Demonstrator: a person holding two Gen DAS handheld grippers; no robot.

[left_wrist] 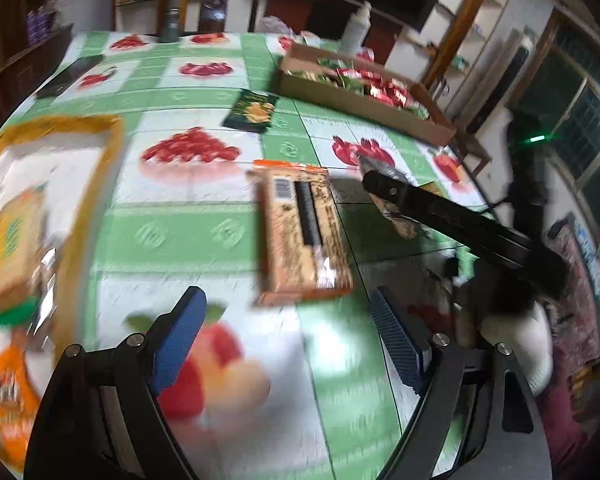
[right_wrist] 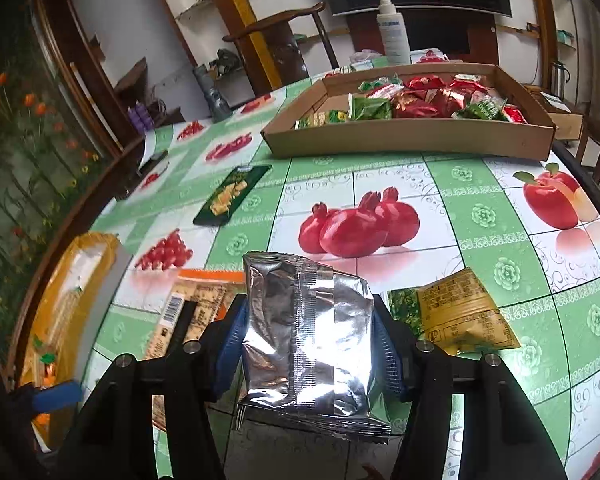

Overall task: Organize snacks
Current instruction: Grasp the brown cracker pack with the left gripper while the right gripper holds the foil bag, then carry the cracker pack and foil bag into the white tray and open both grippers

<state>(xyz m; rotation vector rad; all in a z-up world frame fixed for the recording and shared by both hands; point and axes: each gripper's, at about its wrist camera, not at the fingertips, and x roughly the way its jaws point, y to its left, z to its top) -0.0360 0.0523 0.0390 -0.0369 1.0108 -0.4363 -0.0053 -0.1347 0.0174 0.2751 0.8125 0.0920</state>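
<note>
On the fruit-print green tablecloth [right_wrist: 476, 184], my right gripper [right_wrist: 308, 344] clamps 1 crinkled silver foil snack pouch [right_wrist: 304, 332], my left gripper [left_wrist: 288, 340] gapes empty; next, I judge, the brown cardboard tray [right_wrist: 412, 138].

Two fisheye views look forward from the grippers, low over a fruit-print table [right_wrist: 380, 184]. Both face the cardboard tray [right_wrist: 408, 136] at the far side; the right view sits nearer it. Both also show the dark green packet [left_wrist: 252, 110] before the tray.
</note>
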